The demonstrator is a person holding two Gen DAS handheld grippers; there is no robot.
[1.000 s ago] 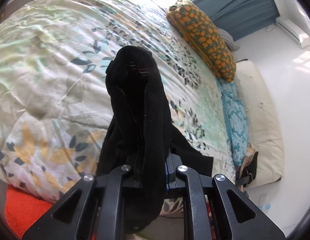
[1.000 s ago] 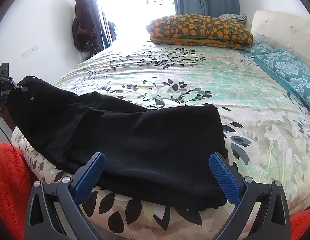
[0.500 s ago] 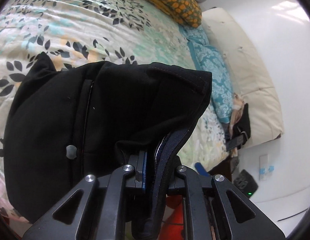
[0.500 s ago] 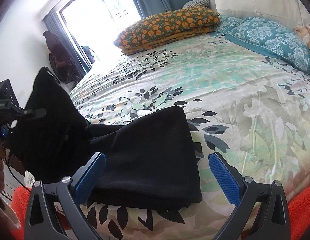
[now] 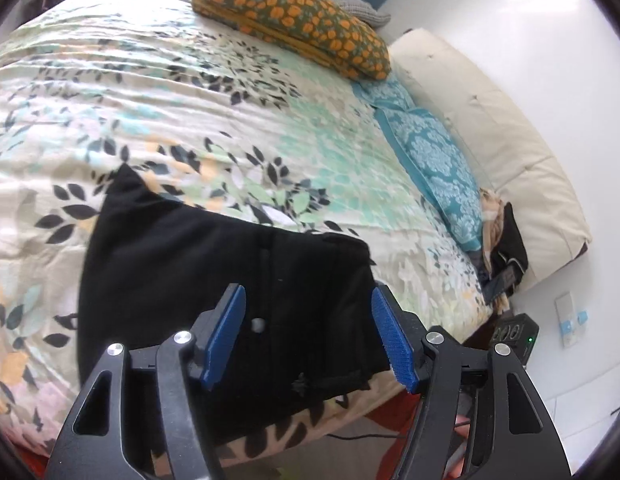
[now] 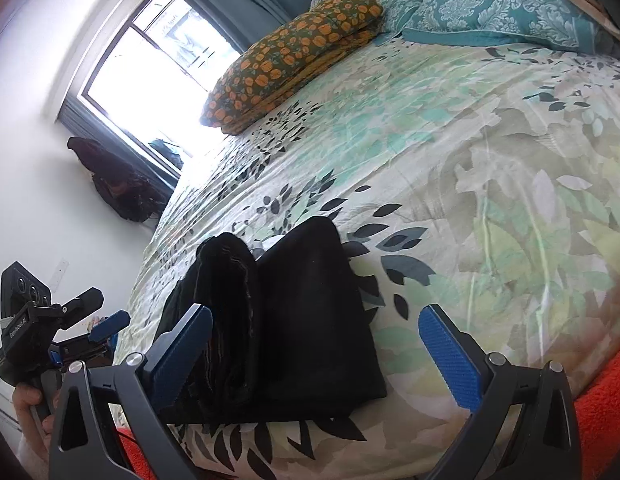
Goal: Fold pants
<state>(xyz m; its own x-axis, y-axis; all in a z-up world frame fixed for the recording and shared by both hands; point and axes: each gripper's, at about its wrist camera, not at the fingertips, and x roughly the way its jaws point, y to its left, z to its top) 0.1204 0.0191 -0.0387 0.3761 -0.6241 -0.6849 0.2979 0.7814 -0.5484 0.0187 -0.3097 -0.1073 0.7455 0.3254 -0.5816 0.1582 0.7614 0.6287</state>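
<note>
The black pants [image 5: 182,280] lie folded on the floral bedspread [image 5: 190,100] near the bed's front edge, waistband part laid over the legs. They also show in the right wrist view [image 6: 302,320] as a folded stack. My left gripper [image 5: 310,336] is open and empty just above the pants; it also shows at the far left of the right wrist view [image 6: 98,316]. My right gripper [image 6: 314,356] is open and empty, its blue pads on either side of the folded pants.
An orange-patterned folded blanket [image 5: 294,20] and teal pillows [image 5: 434,168] lie near the cream headboard [image 5: 490,128]. A red rug [image 6: 606,404] lies by the bed. A window [image 6: 158,60] and hanging dark clothes [image 6: 118,184] are at the far side.
My left gripper carried the pants' waist end over the legs, laid it down and opened. The right gripper stayed open and tilted to the right.
</note>
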